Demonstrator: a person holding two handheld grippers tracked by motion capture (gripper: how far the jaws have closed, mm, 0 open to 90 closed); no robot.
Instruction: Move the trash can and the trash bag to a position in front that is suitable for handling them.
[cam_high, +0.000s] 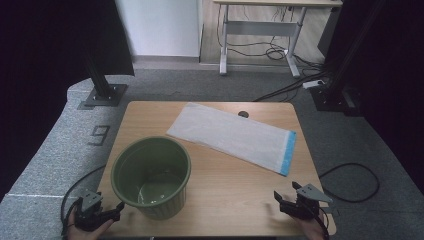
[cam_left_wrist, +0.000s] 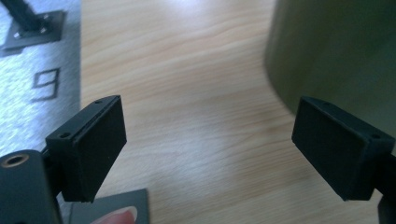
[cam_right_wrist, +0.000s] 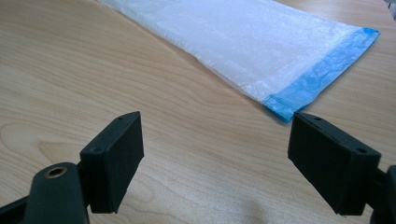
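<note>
A green plastic bin (cam_high: 152, 176) stands upright at the front left of the wooden table (cam_high: 240, 200); its wall (cam_left_wrist: 336, 51) rises just right of my left gripper. Flat across the middle lies a white plastic bag (cam_high: 235, 136) with a blue band (cam_high: 289, 152) at its right end, also seen ahead in the right gripper view as the bag (cam_right_wrist: 233, 42). My left gripper (cam_high: 116, 209) rests at the front left corner beside the bin, open and empty (cam_left_wrist: 210, 149). At the front right edge my right gripper (cam_high: 278, 199) is open with nothing between its pads (cam_right_wrist: 215, 161).
A black post on a base plate (cam_high: 104, 94) stands beyond the table's far left corner, with a "9" marked on the grey floor (cam_high: 99, 134). A second desk (cam_high: 260, 30) and loose cables (cam_high: 350, 182) lie farther off. A small dark hole (cam_high: 243, 114) sits near the table's far edge.
</note>
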